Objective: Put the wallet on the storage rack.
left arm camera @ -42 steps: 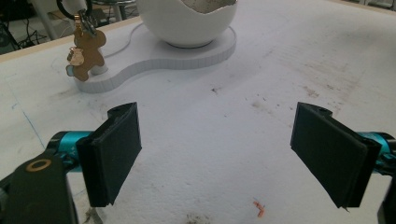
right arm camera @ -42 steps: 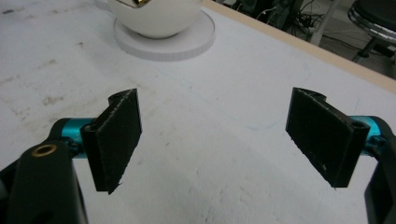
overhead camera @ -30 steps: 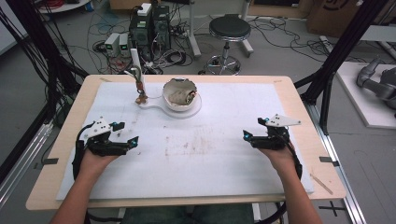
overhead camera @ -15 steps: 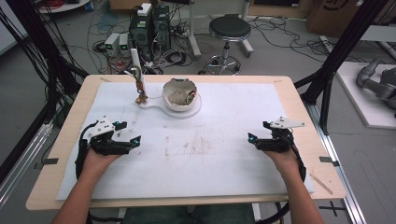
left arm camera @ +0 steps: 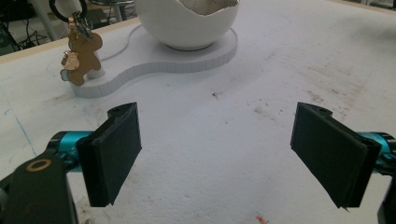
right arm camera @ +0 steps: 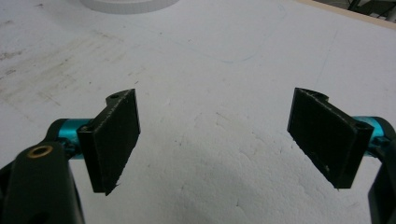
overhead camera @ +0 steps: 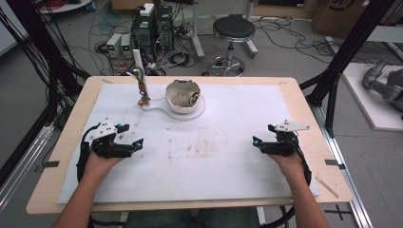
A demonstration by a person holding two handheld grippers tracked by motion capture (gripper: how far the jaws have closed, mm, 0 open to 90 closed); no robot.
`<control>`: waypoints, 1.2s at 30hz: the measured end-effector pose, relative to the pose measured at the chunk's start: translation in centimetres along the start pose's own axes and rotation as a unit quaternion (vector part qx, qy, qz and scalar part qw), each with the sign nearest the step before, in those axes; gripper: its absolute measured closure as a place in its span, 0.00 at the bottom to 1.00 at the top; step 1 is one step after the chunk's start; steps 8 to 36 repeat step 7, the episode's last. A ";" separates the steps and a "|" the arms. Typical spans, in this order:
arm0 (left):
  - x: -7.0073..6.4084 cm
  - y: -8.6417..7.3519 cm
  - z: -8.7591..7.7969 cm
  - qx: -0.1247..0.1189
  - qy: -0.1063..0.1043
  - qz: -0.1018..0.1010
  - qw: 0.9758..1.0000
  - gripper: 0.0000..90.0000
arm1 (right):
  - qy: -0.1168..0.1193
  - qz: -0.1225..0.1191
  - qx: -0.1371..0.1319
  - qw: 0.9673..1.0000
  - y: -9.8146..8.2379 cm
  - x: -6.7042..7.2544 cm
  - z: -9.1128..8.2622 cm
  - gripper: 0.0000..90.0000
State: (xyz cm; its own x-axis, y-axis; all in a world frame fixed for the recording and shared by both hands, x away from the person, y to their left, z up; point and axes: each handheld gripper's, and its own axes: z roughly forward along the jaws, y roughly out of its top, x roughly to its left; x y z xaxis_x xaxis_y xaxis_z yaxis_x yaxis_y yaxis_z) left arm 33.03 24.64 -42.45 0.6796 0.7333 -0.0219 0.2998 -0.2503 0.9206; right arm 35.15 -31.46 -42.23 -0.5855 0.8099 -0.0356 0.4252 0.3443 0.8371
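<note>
White table sheet, bowl far ahead

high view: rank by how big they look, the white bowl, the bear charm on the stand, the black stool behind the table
1. Black stool, largest though farthest.
2. White bowl.
3. Bear charm, clearly smallest.

bowl top cut off by the frame edge, its contents too blurred to identify, white base mostly cropped

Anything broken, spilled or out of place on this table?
The white bowl on the white base has a jagged, eggshell-like rim; whether that is breakage or its design is unclear. Brownish smudges stain the white mat mid-table. Nothing looks spilled or toppled.
</note>
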 end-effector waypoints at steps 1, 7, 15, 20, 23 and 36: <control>0.0 0.0 0.0 0.001 0.000 0.000 1.000 0.18 | 0.001 -0.001 0.002 1.000 0.0 0.0 0.0 0.19; 0.0 -0.1 0.0 0.008 0.000 -0.003 1.000 0.18 | -0.006 -0.002 0.006 1.000 0.0 0.1 0.1 0.19; 0.0 -0.1 0.0 0.008 0.000 -0.003 1.000 0.18 | -0.006 -0.002 0.006 1.000 0.0 0.1 0.1 0.19; 0.0 -0.1 0.0 0.008 0.000 -0.003 1.000 0.18 | -0.006 -0.002 0.006 1.000 0.0 0.1 0.1 0.19; 0.0 -0.1 0.0 0.008 0.000 -0.003 1.000 0.18 | -0.006 -0.002 0.006 1.000 0.0 0.1 0.1 0.19; 0.0 -0.1 0.0 0.008 0.000 -0.003 1.000 0.18 | -0.006 -0.002 0.006 1.000 0.0 0.1 0.1 0.19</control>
